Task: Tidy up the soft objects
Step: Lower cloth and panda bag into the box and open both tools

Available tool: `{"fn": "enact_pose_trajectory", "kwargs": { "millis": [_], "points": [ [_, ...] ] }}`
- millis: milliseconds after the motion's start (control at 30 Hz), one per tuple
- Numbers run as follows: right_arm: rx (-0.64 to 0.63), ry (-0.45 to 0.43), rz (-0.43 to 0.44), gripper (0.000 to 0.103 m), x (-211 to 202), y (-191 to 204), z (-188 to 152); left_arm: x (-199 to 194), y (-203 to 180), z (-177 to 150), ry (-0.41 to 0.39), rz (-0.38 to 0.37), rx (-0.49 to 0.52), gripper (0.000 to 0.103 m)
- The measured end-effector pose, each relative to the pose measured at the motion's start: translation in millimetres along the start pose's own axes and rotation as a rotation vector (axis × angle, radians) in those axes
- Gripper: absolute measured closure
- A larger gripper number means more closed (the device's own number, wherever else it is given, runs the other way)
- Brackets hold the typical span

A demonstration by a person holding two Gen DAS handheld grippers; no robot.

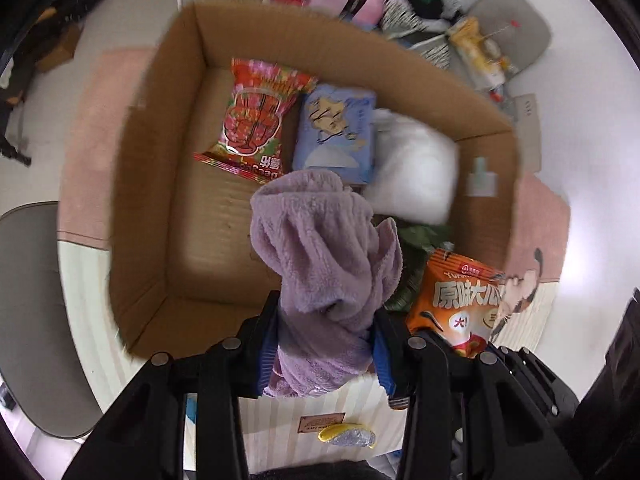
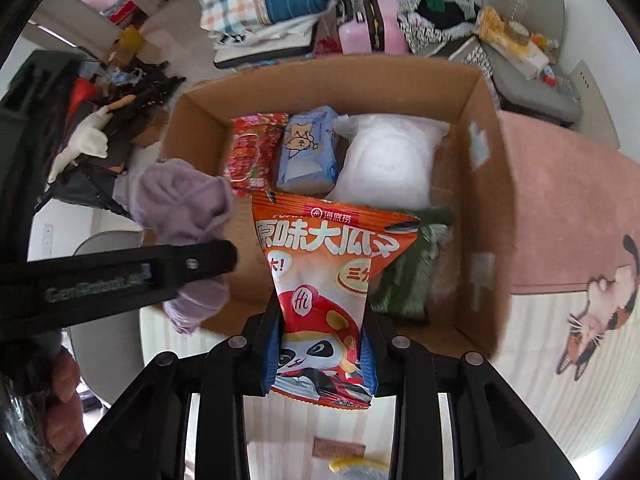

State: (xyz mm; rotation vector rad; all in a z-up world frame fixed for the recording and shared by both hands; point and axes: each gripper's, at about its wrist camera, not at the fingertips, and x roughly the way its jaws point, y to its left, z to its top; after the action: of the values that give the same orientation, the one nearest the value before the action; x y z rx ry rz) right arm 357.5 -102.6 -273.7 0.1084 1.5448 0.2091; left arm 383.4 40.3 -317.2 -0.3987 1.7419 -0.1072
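Observation:
My left gripper (image 1: pixel 326 328) is shut on a lilac fleece cloth (image 1: pixel 324 248) and holds it over the near part of an open cardboard box (image 1: pixel 160 208). My right gripper (image 2: pixel 322 344) is shut on an orange snack bag (image 2: pixel 324 272) above the box's (image 2: pixel 492 208) near edge. The left gripper (image 2: pixel 192 264) with the cloth (image 2: pixel 184 200) shows at left in the right wrist view. The orange bag (image 1: pixel 460 300) shows at right in the left wrist view. Inside the box lie a red snack bag (image 1: pixel 252 120), a blue tissue pack (image 1: pixel 336 136), a white soft pack (image 1: pixel 416 168) and a dark green item (image 2: pixel 412 276).
The box stands on a pink and cream rug (image 2: pixel 568 208) with a cat picture (image 2: pixel 600 320). A grey chair seat (image 1: pixel 32 312) is at the left. Bedding, a pink case (image 2: pixel 368 28) and clutter lie beyond the box. A small yellow and silver item (image 1: pixel 348 436) lies below the grippers.

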Motion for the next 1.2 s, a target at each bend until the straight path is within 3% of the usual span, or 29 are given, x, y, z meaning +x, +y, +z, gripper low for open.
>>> {"fn": "enact_pose_trajectory", "kwargs": {
  "millis": [167,400,433,500,733,900,1000,1200],
  "points": [
    [0.026,0.058,-0.035,0.069,48,-3,27,38,10,23,0.089,0.021,-0.026,0.066],
    [0.037,0.12,-0.07,0.065,88,-9,40,58,15,31,0.172,0.019,-0.03,0.064],
    [0.038,0.141,-0.078,0.06,91,-9,41,57,15,31,0.178,0.011,-0.027,0.062],
    [0.05,0.154,-0.05,0.019,92,-10,43,53,15,30,0.174,0.01,-0.022,0.056],
    [0.027,0.114,-0.105,0.015,66,-9,51,20,12,19,0.065,0.083,0.017,0.031],
    [0.0,0.092,-0.141,0.002,48,-9,39,-15,9,-1,-0.055,0.15,0.06,0.008],
    [-0.019,0.056,-0.174,0.0,36,-7,28,-32,8,-20,-0.113,0.197,0.085,0.002],
    [0.001,0.004,-0.176,0.0,10,-13,9,-51,4,-38,-0.208,0.232,0.084,0.002]
  ]
}}
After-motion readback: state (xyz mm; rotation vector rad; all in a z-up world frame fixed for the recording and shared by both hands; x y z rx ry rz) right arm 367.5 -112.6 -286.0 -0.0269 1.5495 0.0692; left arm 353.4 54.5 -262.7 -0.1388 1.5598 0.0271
